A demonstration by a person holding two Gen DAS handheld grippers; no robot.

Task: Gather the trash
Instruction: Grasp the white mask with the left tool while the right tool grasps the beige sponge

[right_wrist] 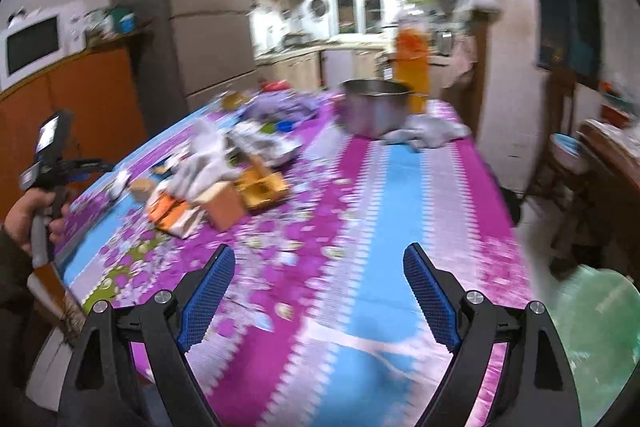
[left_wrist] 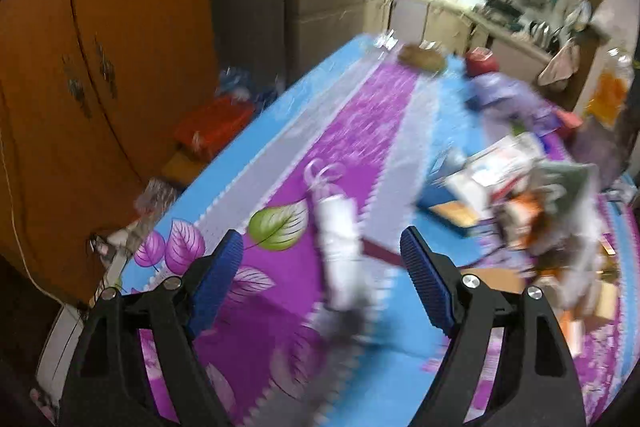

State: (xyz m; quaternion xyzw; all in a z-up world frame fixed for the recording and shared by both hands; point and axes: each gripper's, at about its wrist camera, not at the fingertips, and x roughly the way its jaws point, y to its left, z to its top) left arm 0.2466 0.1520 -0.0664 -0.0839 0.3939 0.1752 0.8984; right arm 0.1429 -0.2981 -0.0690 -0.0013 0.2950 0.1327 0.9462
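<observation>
Kitchen table under a purple-and-blue cloth (right_wrist: pixel 372 187) | trash pile (right_wrist: pixel 216 179) of cartons and crumpled wrappers at far left in the right wrist view | steel pot (right_wrist: pixel 374 107) far centre, orange bottle (right_wrist: pixel 412 67) behind it | left gripper (left_wrist: pixel 322 267) released, blurred white item (left_wrist: pixel 338 251) seen between its fingers, contact unclear | right gripper (right_wrist: pixel 320 283) released, nothing between jaws | green bag (right_wrist: pixel 596 331) near right

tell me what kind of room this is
Most likely a home kitchen with a dining area: a microwave sits on an orange cabinet, a tall fridge stands by the counter, and a metal pot rests on the cluttered table.
</observation>
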